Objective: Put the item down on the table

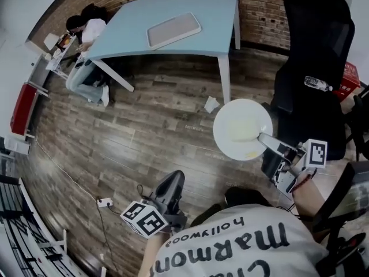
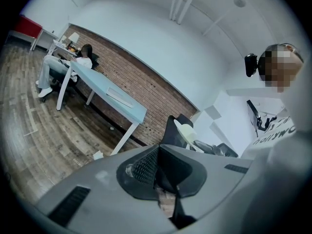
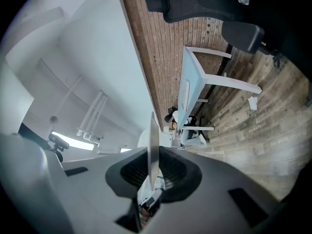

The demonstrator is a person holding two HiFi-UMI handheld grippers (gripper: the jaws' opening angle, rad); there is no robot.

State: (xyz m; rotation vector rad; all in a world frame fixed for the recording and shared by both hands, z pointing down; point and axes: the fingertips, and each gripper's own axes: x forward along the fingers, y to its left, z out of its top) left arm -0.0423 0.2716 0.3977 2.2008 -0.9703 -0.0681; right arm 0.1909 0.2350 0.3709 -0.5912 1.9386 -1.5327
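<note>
Right claw (image 3: 153, 172) bites the rim of a white plate (image 3: 152, 140), its ribbed pads pressed on either face of the disc, which shows edge-on between them in the right gripper view. Left claw (image 2: 157, 167) is shut with nothing between its pads and hangs low beside the wearer's white printed T-shirt (image 1: 242, 244). From the head view, the round plate (image 1: 242, 128) rides in the air at the tip of the right claw (image 1: 266, 138), above the wood-plank floor (image 1: 144, 131) and just in front of a black office chair (image 1: 314, 51), against which a clear bottle (image 1: 318, 83) shows. The left claw (image 1: 173, 180) points out over the same floor, well apart from the plate. A crumpled paper scrap (image 1: 211, 104) lies on the boards near the plate's far edge. Beyond it stands the pale-blue counter (image 1: 207, 7), well apart from the plate and carrying a light rectangular tray (image 1: 173, 29), with a brick wall (image 1: 265, 16) behind and a seated person (image 1: 86, 36) at its far left end.
</note>
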